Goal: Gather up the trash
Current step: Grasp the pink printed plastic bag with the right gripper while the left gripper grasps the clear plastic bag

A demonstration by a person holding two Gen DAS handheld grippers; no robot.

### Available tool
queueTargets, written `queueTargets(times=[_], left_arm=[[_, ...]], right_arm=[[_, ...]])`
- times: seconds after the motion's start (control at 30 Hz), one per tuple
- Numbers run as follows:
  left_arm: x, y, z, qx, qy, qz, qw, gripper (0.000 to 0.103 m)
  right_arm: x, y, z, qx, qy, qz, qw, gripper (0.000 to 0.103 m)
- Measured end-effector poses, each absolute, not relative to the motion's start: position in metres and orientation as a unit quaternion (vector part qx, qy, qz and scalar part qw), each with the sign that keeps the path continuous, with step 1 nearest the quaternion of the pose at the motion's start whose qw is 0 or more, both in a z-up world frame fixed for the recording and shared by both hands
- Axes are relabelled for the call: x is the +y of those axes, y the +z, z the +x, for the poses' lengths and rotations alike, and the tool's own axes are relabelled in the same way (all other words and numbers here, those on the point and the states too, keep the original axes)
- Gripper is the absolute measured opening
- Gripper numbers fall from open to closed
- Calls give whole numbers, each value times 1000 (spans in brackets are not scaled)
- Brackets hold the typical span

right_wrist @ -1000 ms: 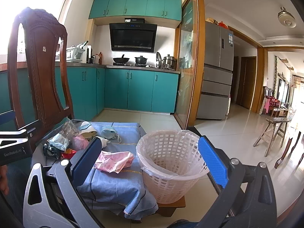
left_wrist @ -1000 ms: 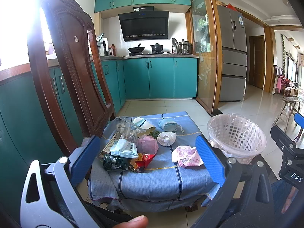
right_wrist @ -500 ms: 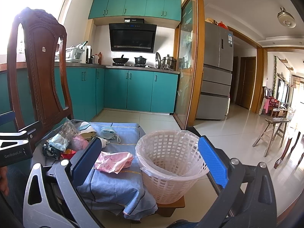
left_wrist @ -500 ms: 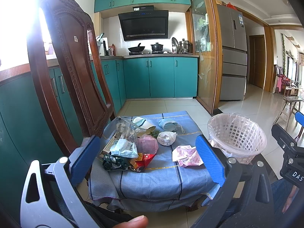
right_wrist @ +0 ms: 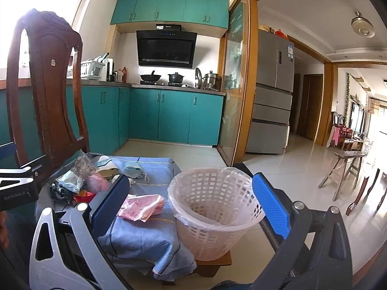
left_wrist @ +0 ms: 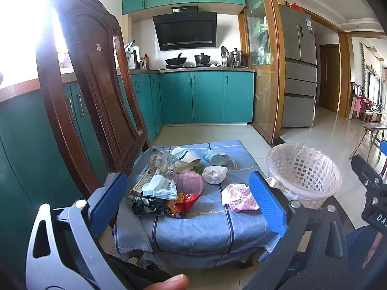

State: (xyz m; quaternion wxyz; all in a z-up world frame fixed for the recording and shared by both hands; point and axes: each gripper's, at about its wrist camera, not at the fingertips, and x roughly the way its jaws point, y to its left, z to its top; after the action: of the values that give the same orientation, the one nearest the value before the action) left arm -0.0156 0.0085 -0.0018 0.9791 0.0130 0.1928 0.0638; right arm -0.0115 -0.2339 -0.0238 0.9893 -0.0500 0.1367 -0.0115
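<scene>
**Ready to Pick Up the First Piece of Trash**

Closest to us are the two tongs. The left gripper (left_wrist: 188,200) is spread wide and holds nothing. The right gripper (right_wrist: 191,203) is spread wide too, and it is empty as well. Both hang in the air, back from the low table.

Next comes the blue cloth (left_wrist: 200,227) that covers the table. The trash lies on it. A crumpled pink wrapper (left_wrist: 238,197) sits nearest the white basket (right_wrist: 212,217). To the left is a pile of wrappers (left_wrist: 159,188), with a pink bag (left_wrist: 189,182) and a white wad (left_wrist: 214,174) beside it. A face mask (left_wrist: 215,157) lies farther back.

The basket stands at the table's right edge and looks empty, so the job seems to be just starting. The next move is probably to reach down, close on the pink wrapper, and lift it over the basket's rim.

Behind everything are a brown chair (left_wrist: 96,91) and green cupboards (left_wrist: 208,96).
</scene>
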Motion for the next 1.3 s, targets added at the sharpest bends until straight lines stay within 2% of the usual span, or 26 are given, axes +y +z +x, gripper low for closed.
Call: queueTargets(times=[0.47,0.73,0.93,1.0,1.07,1.13,1.23,1.3], left_arm=[[9,-7,-6,209,73,15,975,100],[11,-23,16,243,86,25,966,100],[42,-41,54,283,88,7,955,100],[57,-45,75,299,78,-7,951,94],[72,-47,96,312,72,-24,947,75],[84,-50,114,331,54,-46,941,70],[103,-59,128,351,40,-83,932,71],[111,-69,130,366,62,-88,925,77]], right_arm=[[-237,-30,-4,152,-27,-45,987,100],[-238,-57,39,243,27,-24,969,100],[-218,-80,101,307,150,-46,939,100],[-202,-90,128,335,190,-65,921,100],[-186,-102,151,351,202,-99,909,100],[-165,-118,174,364,219,-144,894,100],[-149,-140,192,386,242,-173,873,100],[-141,-153,196,392,245,-198,864,100]])
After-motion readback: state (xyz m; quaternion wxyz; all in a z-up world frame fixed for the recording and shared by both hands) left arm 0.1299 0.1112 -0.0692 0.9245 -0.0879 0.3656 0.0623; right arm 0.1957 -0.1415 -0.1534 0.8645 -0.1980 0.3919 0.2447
